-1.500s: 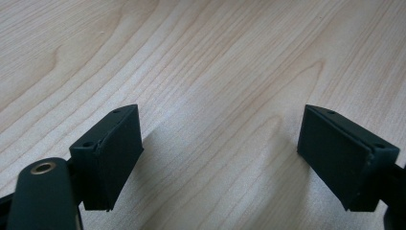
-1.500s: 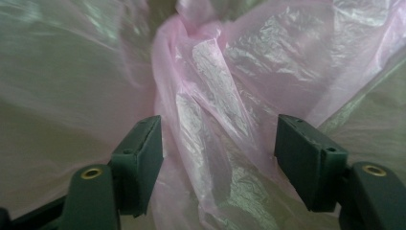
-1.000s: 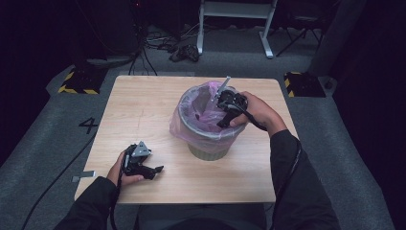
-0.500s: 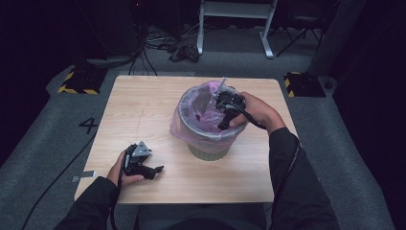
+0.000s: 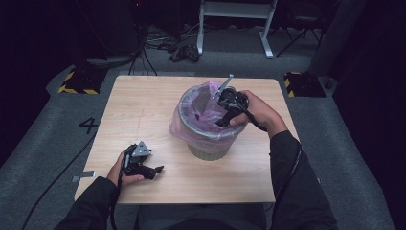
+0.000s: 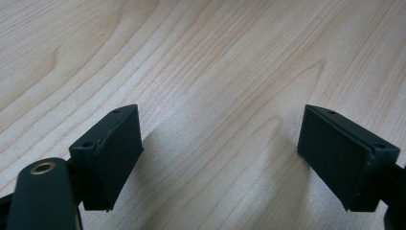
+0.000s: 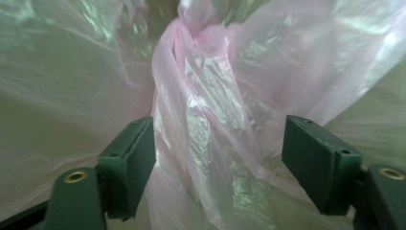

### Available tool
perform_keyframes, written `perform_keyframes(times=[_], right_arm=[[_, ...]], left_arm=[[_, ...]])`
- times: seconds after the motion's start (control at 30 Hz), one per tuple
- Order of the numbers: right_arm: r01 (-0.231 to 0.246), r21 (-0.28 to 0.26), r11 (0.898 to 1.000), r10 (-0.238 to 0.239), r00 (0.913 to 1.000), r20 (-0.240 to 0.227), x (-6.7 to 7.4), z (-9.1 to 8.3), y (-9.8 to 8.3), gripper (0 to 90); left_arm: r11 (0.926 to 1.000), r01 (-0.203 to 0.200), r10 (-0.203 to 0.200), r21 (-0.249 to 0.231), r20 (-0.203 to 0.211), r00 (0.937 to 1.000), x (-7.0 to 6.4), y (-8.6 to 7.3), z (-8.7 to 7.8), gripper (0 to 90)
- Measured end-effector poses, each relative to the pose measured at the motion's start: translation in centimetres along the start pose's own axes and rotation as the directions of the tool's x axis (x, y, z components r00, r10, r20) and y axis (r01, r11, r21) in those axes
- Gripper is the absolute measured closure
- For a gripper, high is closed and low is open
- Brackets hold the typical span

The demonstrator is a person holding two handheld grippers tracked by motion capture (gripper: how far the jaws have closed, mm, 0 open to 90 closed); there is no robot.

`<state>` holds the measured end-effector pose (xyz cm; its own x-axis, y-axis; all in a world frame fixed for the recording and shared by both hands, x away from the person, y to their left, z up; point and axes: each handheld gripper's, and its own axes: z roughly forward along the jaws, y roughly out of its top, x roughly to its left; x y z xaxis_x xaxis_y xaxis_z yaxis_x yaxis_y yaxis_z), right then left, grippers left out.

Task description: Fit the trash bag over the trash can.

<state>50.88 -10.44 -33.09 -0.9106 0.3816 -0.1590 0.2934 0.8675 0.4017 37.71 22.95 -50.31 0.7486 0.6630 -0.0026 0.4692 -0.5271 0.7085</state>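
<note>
We hold the right claw (image 7: 218, 158) inside the round grey waste bin (image 5: 208, 143); its jaws have just been opening and stand apart around a twisted fold of the thin pink plastic liner bag (image 7: 201, 110). The bin stands mid-worktop. Our left claw (image 6: 220, 153) rests jaws apart over the bare light wooden worktop (image 5: 143, 110), well apart from the bin.
</note>
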Motion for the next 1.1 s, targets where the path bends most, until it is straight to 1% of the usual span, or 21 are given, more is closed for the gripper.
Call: perform_keyframes(times=[0.1,0.13,0.2,0.27,0.3,0.33,0.43,0.53,0.57,0.67,0.77,0.83,0.9,0.93,1.0,1.1], right_arm=[[-0.018,-0.055,0.998,0.018,0.9997,0.014,0.2,-0.7,0.0,27.5],[-0.012,-0.063,0.998,0.013,0.9997,0.019,0.2,-0.8,-0.1,27.5],[-0.009,-0.061,0.998,0.009,0.9999,0.012,0.4,-0.9,-0.1,27.1],[-0.003,-0.053,0.999,0.004,0.9997,0.023,0.5,-0.9,-0.1,27.1],[0.008,-0.046,0.999,-0.006,0.9993,0.036,0.5,-0.8,-0.1,27.0],[0.006,-0.053,0.999,-0.003,0.9992,0.041,0.6,-0.8,0.0,27.0],[0.012,-0.079,0.997,-0.009,0.9993,0.037,0.7,-0.8,-0.2,26.9],[0.011,-0.076,0.997,-0.008,0.9992,0.038,1.1,-0.5,-0.2,26.6],[0.022,-0.075,0.997,-0.019,0.9989,0.042,1.1,-0.5,-0.2,26.6],[0.011,-0.082,0.997,-0.008,0.9993,0.037,1.2,-0.6,-0.3,27.2],[0.009,-0.114,0.993,-0.004,0.9993,0.037,1.4,-0.9,-0.3,27.5],[0.008,-0.129,0.992,-0.002,0.9989,0.048,1.6,-1.0,-0.3,27.4],[0.008,-0.147,0.989,-0.001,0.9991,0.043,1.9,-1.3,-0.3,27.4],[0.015,-0.161,0.987,-0.007,0.9987,0.051,2.0,-1.4,-0.2,27.5],[0.018,-0.18,0.983,-0.007,0.9981,0.061,2.2,-1.7,-0.1,27.4],[0.02,-0.214,0.977,-0.004,0.9974,0.072,2.5,-2.2,-0.1,27.3]], left_arm=[[1.0,-0.002,0.002,-0.001,-0.002,1.0,0.0,0.0,0.0,15.1],[1.0,0.0,0.0,0.0,0.0,1.0,0.0,0.0,0.0,15.1],[1.0,-0.003,0.003,0.0,-0.002,1.0,0.0,0.0,0.0,15.0],[1.0,-0.003,0.003,-0.001,-0.002,1.0,0.0,0.0,0.0,15.1],[1.0,0.001,-0.001,0.001,-0.001,1.0,0.0,0.0,0.0,15.1],[1.0,0.001,-0.001,-0.001,-0.003,1.0,0.0,0.0,0.0,15.0],[1.0,0.003,-0.003,-0.001,-0.002,1.0,0.0,0.0,0.0,15.0],[1.0,0.002,-0.002,-0.002,-0.002,1.0,0.0,0.0,0.1,15.0],[1.0,0.003,-0.003,-0.001,-0.003,1.0,0.0,0.0,0.1,15.0],[1.0,0.003,-0.003,-0.001,-0.004,1.0,0.0,0.0,0.0,15.0],[1.0,0.003,-0.003,0.0,-0.003,1.0,0.0,0.0,0.0,15.1],[1.0,0.002,-0.002,-0.002,-0.002,1.0,0.0,0.0,0.1,15.0],[1.0,0.002,-0.002,-0.002,-0.002,1.0,0.0,0.0,0.1,15.0],[1.0,0.002,-0.002,-0.002,-0.003,1.0,0.0,0.0,0.1,15.0],[0.9999,0.011,-0.011,-0.003,-0.001,0.9999,0.0,0.0,0.1,15.0],[0.9999,0.012,-0.012,-0.003,-0.002,0.9999,0.0,0.0,0.1,15.0]])
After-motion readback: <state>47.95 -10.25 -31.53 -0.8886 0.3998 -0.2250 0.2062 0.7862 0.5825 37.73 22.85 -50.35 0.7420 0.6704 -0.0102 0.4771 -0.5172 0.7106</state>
